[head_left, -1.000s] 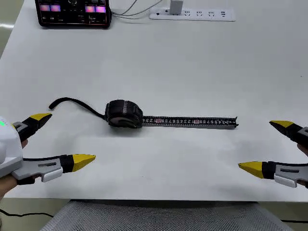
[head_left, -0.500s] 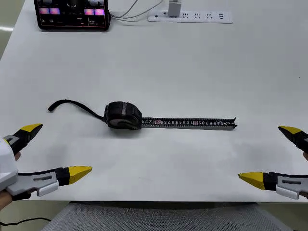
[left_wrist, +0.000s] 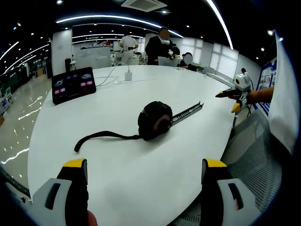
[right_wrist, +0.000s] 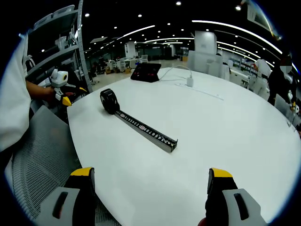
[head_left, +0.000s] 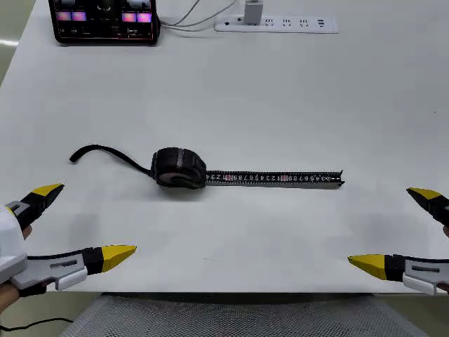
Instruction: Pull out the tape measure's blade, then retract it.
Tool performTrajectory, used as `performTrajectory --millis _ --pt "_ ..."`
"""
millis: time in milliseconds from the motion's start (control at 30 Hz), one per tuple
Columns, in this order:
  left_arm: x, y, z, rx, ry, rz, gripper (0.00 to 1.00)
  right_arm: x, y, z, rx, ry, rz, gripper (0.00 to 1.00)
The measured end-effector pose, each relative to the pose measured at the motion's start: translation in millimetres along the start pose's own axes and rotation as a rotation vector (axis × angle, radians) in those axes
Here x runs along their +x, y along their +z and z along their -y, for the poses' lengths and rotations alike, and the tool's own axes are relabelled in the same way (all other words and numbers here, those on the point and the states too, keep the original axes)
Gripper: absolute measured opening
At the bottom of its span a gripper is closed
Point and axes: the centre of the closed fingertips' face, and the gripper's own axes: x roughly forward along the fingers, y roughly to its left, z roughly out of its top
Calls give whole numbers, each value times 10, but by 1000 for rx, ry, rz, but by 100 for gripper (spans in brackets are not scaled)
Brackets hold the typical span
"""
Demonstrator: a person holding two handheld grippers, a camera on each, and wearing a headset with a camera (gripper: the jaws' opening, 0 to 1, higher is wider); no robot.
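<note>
Lit brightly by ceiling strip lights (left_wrist: 94, 18). Showed faint soft shadows on the white table (head_left: 280, 105), sharp focus, strong fisheye bending toward gripper-view edges.

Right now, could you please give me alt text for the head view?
A black tape measure lies on a white table, its blade pulled out rightward. The left tool and right tool hover open, apart from it.
</note>
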Motion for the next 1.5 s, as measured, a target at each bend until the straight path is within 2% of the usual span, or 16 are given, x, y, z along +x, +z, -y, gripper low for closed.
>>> performTrajectory --millis 367,567,733,1167,1400,1500 --pt "39 22 -8 -18 17 0 99 17 33 -3 5 1 7 99" --pt "132 50 37 -37 25 -3 99 26 33 3 -7 0 -3 98" --pt "206 79 100 -40 22 -10 96 23 37 13 -15 -4 -7 92" --pt "396 210 233 -47 6 -2 91 14 15 22 -14 -3 -18 85" --pt "470 259 276 -58 15 8 90 12 31 27 -7 -5 -8 84" --pt "520 279 328 -57 7 8 89 14 28 25 -8 -5 -9 84"
